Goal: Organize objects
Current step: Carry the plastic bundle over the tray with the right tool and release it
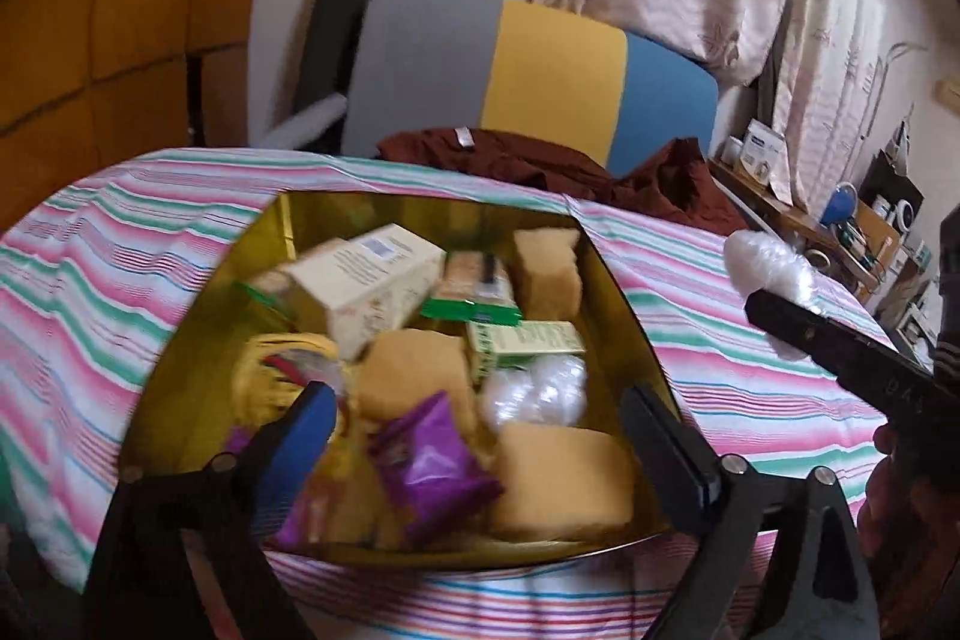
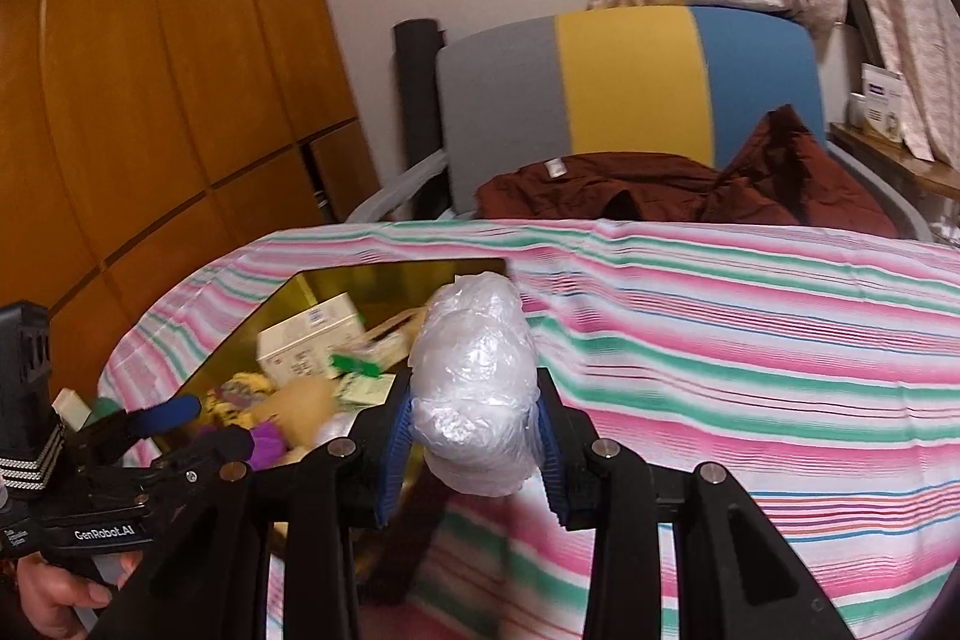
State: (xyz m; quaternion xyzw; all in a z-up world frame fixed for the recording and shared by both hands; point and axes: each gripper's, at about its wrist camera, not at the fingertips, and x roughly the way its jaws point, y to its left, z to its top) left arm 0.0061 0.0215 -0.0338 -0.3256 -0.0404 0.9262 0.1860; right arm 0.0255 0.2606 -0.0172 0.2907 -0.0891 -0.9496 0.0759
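A gold tin [image 1: 624, 316] sits on the striped cloth, holding a cream box [image 1: 366, 280], a green packet [image 1: 474, 286], three yellow sponges [image 1: 414, 376], a purple packet [image 1: 432, 466], a clear plastic bundle [image 1: 534, 394] and a yellow cord [image 1: 270, 376]. Over its near end my left gripper [image 1: 480, 436] hangs open, with nothing pressed between its fingers. To the right of the tin, my right gripper [image 2: 474, 418] is shut on another clear plastic bundle [image 2: 474, 388]. That bundle [image 1: 768, 268] also shows in the left wrist view. The left gripper [image 2: 204, 427] appears low left in the right wrist view.
The striped cloth [image 2: 720, 352] covers the whole surface. Behind it stands a grey, yellow and blue chair [image 2: 624, 82] with a maroon garment [image 2: 660, 190] on it. A wooden wardrobe [image 2: 150, 100] is on the left. A cluttered shelf [image 1: 840, 220] is at the right.
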